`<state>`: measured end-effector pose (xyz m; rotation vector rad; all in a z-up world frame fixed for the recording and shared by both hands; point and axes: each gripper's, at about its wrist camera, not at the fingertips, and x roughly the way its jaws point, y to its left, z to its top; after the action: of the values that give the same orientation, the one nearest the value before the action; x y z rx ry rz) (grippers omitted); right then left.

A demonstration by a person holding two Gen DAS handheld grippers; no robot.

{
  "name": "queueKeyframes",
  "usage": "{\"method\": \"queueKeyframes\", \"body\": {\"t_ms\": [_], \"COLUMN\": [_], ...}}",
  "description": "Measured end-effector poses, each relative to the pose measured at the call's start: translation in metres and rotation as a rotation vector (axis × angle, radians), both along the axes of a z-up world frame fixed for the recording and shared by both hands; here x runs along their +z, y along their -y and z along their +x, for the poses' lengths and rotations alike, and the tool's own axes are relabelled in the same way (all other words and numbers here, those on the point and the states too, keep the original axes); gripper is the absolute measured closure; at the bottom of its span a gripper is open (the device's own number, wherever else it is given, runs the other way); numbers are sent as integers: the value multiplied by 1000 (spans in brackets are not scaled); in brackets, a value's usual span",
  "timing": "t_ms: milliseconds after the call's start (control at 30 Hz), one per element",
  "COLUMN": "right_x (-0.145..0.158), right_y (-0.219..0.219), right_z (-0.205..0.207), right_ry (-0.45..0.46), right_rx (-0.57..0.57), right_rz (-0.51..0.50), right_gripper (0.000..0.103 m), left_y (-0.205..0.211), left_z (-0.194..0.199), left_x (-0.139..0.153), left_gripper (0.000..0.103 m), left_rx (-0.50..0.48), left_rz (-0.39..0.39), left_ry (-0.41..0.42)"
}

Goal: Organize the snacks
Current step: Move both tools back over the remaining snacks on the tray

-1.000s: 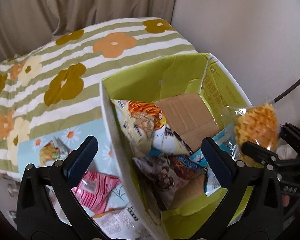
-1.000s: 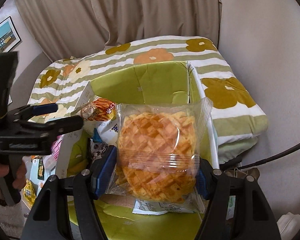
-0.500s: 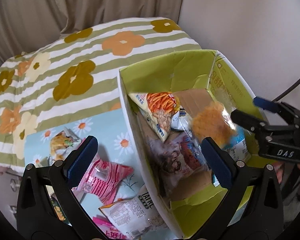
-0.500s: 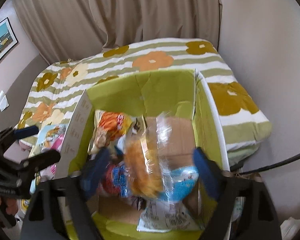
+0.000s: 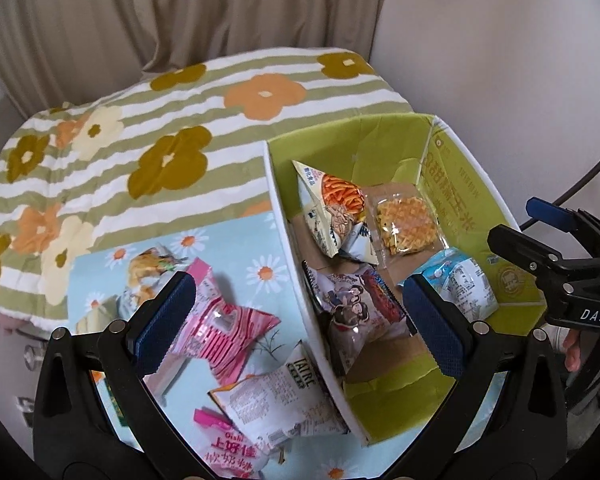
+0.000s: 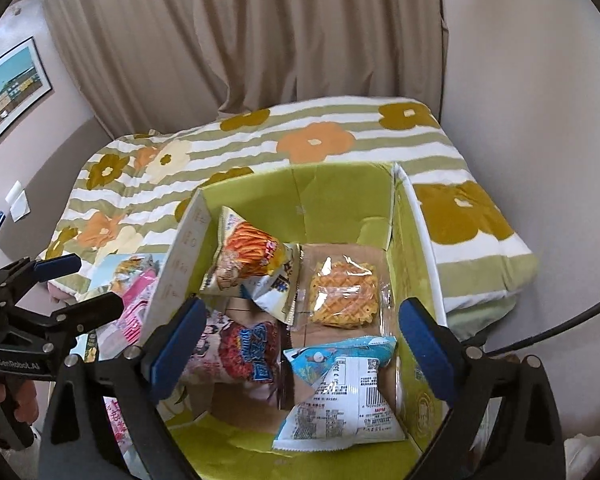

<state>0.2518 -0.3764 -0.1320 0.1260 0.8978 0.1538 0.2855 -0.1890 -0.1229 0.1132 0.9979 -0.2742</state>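
Waffle pack lies flat on box floor, far right corner, beside chip bag. Right gripper fingers spread, empty above. Left gripper fingers spread over pink packet on bed, likely next.

Both wrist views look down from close above — sharing the green box interior.

Glossy wrappers, matt cardboard box
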Motion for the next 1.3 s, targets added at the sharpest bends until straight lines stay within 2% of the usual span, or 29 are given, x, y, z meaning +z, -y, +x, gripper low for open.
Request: {"method": "queueKeyframes", "body": {"t_ms": [200, 367, 700, 867, 1033, 1200, 1300], "right_x": [11, 15, 19, 7, -19, -47, -65], "right_y": [-21, -52, -131, -174, -215, -250, -266], "right_z": [-17, -34, -72, -94, -119, -139, -149], "right_ry": [21, 39, 63, 36, -27, -84, -121], "right_rx": [79, 175, 229, 169, 85, 30, 22], "right_rz": [-13, -15, 1, 50, 121, 126, 91], "right_gripper": [7, 7, 7, 7, 7, 7, 7], "left_y": [-21, -58, -178, -236, -283, -313, -320], "left_z": [-30, -63, -122, -148, -171, -187, -190], "left_x": [10, 15, 28, 20, 0, -28, -51], "left_gripper": [0, 0, 0, 0, 0, 0, 0], "left_rx": [74, 171, 326, 331, 308, 259, 241], "left_rz": [18, 45, 35, 29, 21, -2, -17], "left_ry": [23, 9, 35, 13, -32, -81, -127]}}
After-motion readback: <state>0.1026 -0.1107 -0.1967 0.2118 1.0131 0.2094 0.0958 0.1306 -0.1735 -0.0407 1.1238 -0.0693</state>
